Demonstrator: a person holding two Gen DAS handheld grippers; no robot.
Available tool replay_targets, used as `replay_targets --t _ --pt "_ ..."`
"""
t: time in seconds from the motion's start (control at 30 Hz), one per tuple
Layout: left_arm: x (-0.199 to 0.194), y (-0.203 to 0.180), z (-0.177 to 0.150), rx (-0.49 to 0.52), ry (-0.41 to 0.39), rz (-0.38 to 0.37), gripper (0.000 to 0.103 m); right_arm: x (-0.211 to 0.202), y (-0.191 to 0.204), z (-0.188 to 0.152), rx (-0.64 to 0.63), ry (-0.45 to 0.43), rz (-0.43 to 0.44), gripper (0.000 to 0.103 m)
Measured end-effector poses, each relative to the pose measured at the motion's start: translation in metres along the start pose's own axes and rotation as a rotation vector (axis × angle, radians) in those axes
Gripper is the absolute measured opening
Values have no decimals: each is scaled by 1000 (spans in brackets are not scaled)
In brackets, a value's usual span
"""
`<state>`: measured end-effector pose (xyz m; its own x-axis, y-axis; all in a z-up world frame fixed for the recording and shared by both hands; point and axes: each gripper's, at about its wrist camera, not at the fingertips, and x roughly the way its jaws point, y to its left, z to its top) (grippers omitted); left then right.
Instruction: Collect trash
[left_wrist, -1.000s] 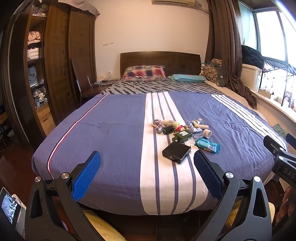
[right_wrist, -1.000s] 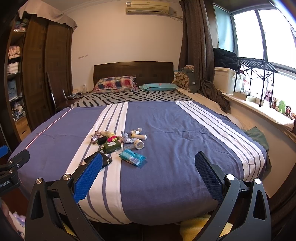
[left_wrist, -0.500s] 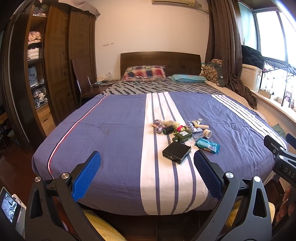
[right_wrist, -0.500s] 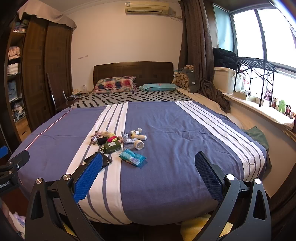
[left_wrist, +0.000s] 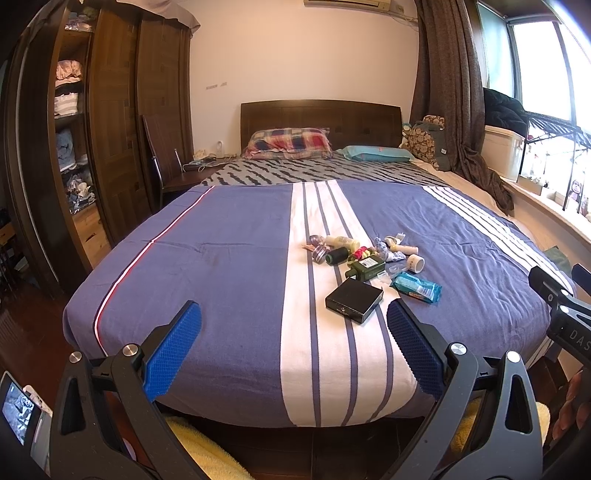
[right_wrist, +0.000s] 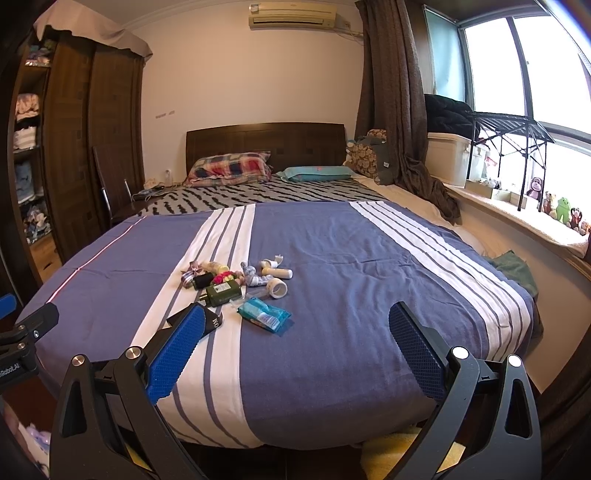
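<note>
Lying beyond both spread hand-held grippers (left_wrist: 293, 325) (right_wrist: 295, 326): bed-top trash (left_wrist: 365, 262).

In the right wrist view, the left finger (right_wrist: 175, 349) of the gripper hides most of the black box (right_wrist: 214, 320). Behind the green bottle (right_wrist: 223, 291), the small clustered items (right_wrist: 225, 275) are too small to identify. A phone screen (left_wrist: 16, 411) is cut off by the frame edge.
</note>
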<state>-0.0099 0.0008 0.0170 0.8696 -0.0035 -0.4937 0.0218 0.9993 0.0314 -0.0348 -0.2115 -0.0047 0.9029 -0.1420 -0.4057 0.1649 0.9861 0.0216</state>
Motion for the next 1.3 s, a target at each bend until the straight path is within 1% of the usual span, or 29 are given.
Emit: replay_targets --t 0.17,0.33,0.43,0.57,0.63,0.67,0.73,0.8,0.87,0.93,1.03,1.1,1.2,1.3 --pt "14 -1 -4 14 24 4 95 11 0 -5 6 6 26 100" --pt "43 -4 -17 28 81 -11 95 36 -1 -16 -11 59 19 100" --pt "63 -6 -23 37 120 -23 95 61 -4 -27 8 129 48 100" --pt "98 -12 -34 68 180 -42 95 92 -6 -41 7 195 65 100" --pt "115 -16 -38 85 209 -67 95 113 -6 -45 -5 216 76 100" --pt "129 -19 -40 90 229 -94 95 123 -6 -46 -7 224 83 100" --pt "145 -24 -43 98 246 -120 95 139 -9 -48 -7 236 100 100" --pt "164 -31 -44 121 265 -151 93 164 -10 -50 -17 273 127 97" --pt "180 -41 -45 144 281 -178 90 186 -9 -52 -35 306 147 89" --pt "193 -51 -46 168 295 -201 90 207 -4 -54 -64 334 170 88" --pt "215 -63 -48 208 316 -196 90 223 5 -53 -100 355 210 88" --pt "232 -66 -45 218 322 -177 90 235 13 -52 -135 365 214 88" --pt "249 -66 -38 208 323 -200 90 253 20 -49 -174 372 207 87" --pt "268 -70 -33 212 334 -219 90 266 24 -45 -189 379 228 87"
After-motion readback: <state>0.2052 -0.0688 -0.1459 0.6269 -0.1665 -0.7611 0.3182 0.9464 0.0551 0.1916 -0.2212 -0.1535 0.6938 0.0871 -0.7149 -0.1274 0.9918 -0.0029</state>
